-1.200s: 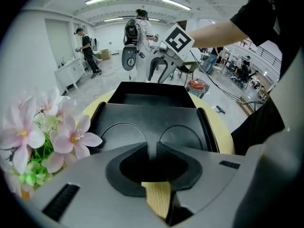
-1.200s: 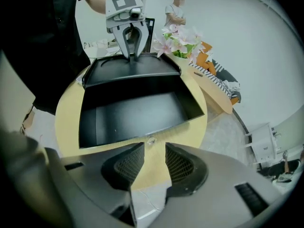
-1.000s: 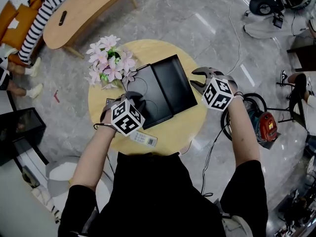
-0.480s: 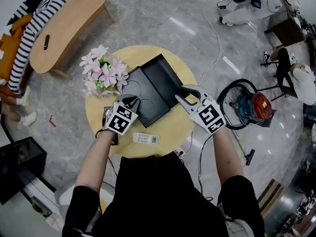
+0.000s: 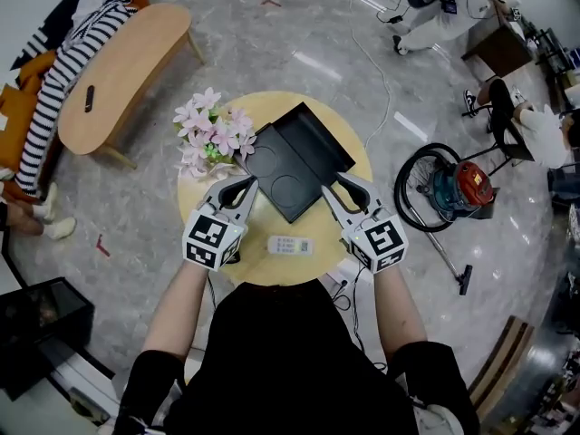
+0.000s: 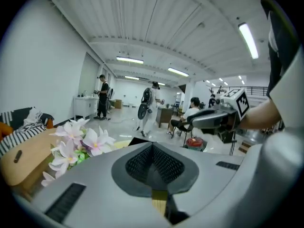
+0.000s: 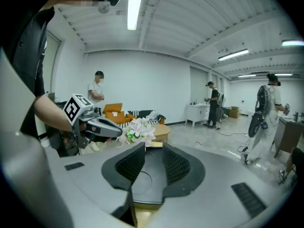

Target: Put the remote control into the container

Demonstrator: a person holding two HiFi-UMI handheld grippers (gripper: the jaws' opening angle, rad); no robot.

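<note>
– While the two grippers hovered above the round table [image 5: 263, 107], where was the remote control [image 5: 290, 245]?

– It lay flat on the bare wood at the table's near edge. That put it outside the black container [image 5: 313, 143], close to that container's nearest corner. Neither gripper touched it. It sat between the two of them, nearer the person than their tips.

– How did the left gripper [image 6: 152, 148] stand?

– Its pads met at the tips with nothing pinched between them. It pointed toward the container's left side, and the pink and white flowers [image 5: 213, 134] stood just to its left.

– And the right gripper [image 7: 151, 151]?

– Its jaws stood partly apart and empty. Through the gap, its own view showed only the container's dark floor. From the head view, its tips were at the container's right edge.

– And the container itself?

– It sat at the middle of the table, turned cornerwise to the person, with two compartments side by side.
</note>
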